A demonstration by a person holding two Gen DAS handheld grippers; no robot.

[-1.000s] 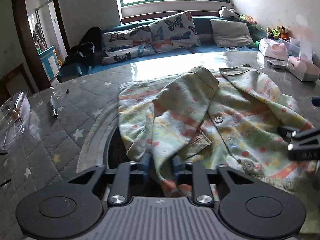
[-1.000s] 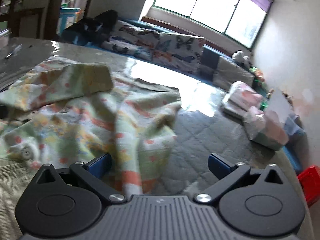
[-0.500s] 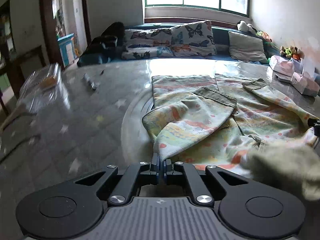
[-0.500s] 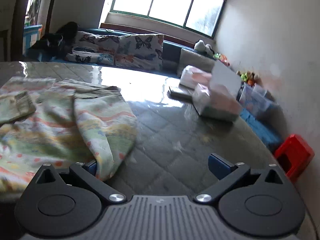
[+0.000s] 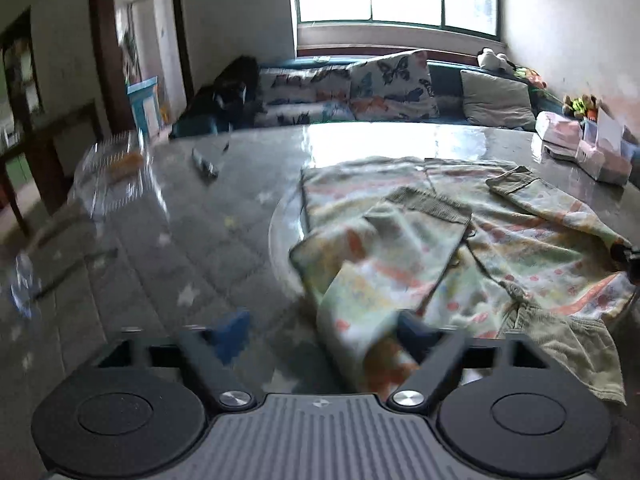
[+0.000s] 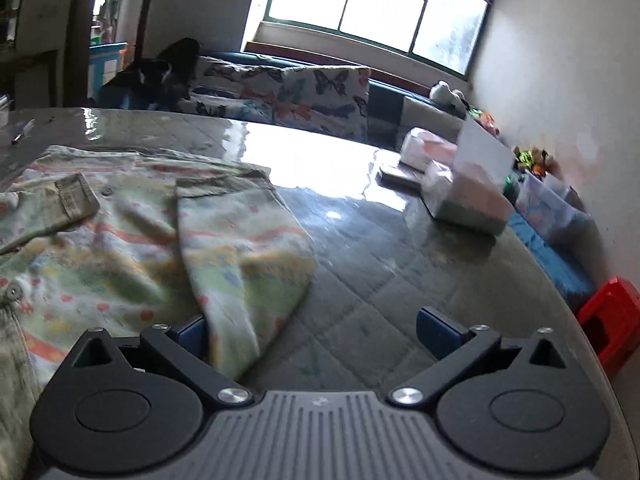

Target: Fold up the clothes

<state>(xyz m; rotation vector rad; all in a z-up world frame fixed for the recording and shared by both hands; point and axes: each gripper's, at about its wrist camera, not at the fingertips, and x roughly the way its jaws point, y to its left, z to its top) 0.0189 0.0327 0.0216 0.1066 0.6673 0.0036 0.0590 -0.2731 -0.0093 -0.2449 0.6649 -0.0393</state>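
Two tongs are over the bench, both with jaws spread wide and gripping nothing. The patterned jacket lies flat on the bench, with both sleeves folded in over its front. Left tongs hover at the near left edge of the jacket — one sleeve end hangs loose between the jaws, blurred. Right tongs stand at the jacket's right edge, a fold of sleeve beside the left finger. Tissue packs sit on the bench, well apart to the right of the jacket.
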